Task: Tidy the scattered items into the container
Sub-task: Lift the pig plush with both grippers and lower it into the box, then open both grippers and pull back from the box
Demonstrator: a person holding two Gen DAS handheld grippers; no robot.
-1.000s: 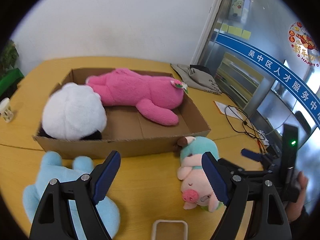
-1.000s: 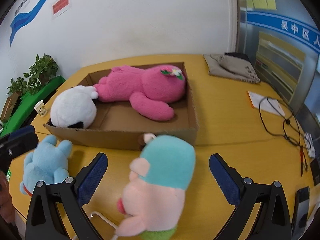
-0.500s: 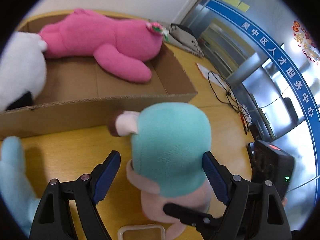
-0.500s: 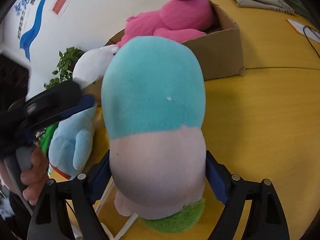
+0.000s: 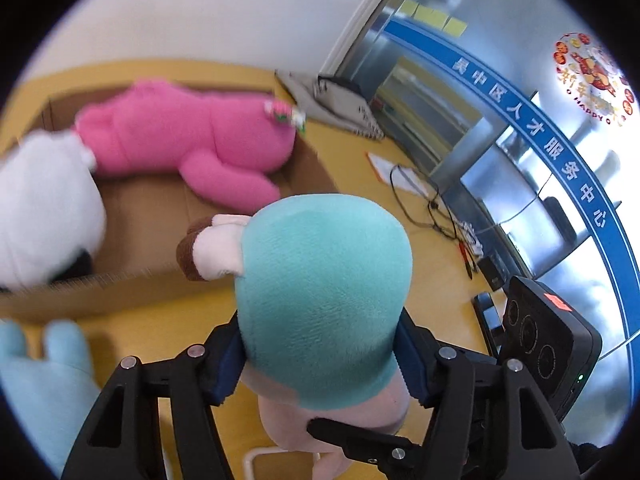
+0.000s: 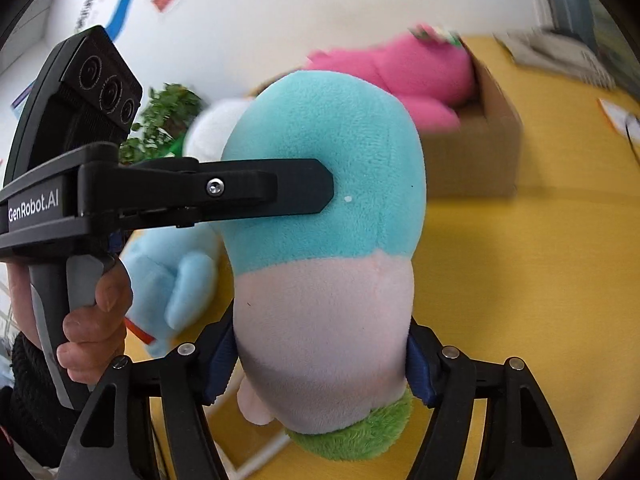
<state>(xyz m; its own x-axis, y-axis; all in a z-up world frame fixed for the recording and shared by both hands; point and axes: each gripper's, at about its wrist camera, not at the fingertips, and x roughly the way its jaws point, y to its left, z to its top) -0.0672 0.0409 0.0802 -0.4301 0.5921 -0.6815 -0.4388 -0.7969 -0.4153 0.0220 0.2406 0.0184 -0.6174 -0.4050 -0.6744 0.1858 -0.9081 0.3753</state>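
I see a brown cardboard box (image 5: 132,292) on the yellow table (image 5: 352,168). Inside it lies a big pink bear (image 5: 184,140) along the far side, and a round white toy (image 5: 44,208) sits at the 9 o'clock end. The middle of the box floor is bare cardboard.

My left gripper (image 5: 320,354) is squeezed tight on the pig toy (image 5: 324,288), one blue pad on each side of its teal back. The pig's pale foot with a brown tip pokes out toward 10 o'clock, over the near wall of the box.

My right gripper (image 6: 320,354) is also clamped on the same pig toy (image 6: 324,208), holding its pink lower part. So both tongs pinch the pig at once. In the right view, the left tong comes in from 9 o'clock, and one black finger (image 6: 280,190) presses into the teal fur. A bare hand (image 6: 96,320) grips its handle at 8 o'clock.

A light blue toy (image 5: 44,384) lies on the table at 8 o'clock, outside the box. A green plant (image 6: 160,120) stands behind it.
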